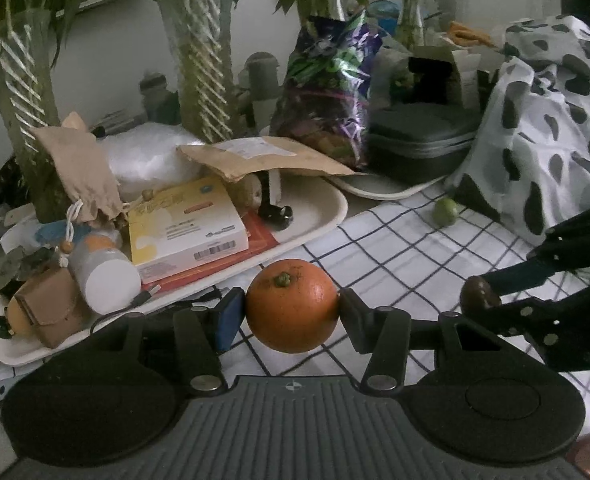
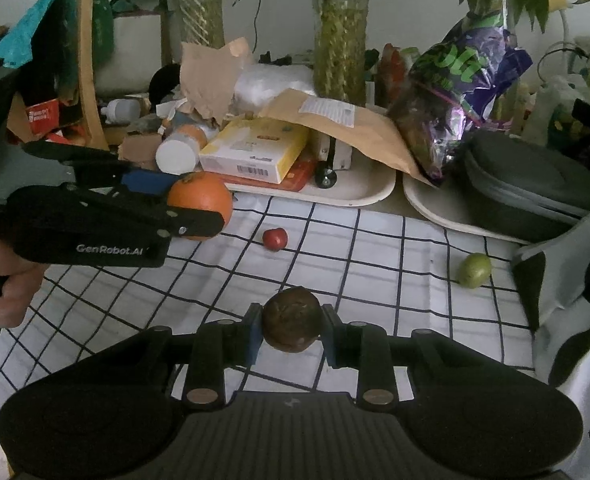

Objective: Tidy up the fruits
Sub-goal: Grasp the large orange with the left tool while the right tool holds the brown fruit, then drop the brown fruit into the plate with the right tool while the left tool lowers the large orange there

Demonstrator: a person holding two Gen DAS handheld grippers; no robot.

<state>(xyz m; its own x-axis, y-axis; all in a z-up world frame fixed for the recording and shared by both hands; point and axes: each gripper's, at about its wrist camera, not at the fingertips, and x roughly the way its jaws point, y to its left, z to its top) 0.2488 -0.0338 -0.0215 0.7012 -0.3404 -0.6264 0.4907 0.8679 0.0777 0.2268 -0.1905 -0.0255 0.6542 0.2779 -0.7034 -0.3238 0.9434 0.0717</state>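
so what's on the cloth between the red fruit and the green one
Nothing: in the right wrist view the checked cloth between the small red fruit and the green fruit is bare.

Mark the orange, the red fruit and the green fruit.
orange (image 1: 292, 306), left wrist view, middle of its peel
red fruit (image 2: 274, 238), right wrist view, its centre
green fruit (image 2: 474, 270), right wrist view, its centre

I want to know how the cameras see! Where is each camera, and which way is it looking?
Left wrist: sits on the left gripper, looking forward and down at the orange it grips and the cluttered tray; the right gripper's fingers show at the right edge.
Right wrist: sits on the right gripper, looking at the brown fruit it grips; a hand shows.
Shared: orange, brown fruit, green fruit, checked cloth.
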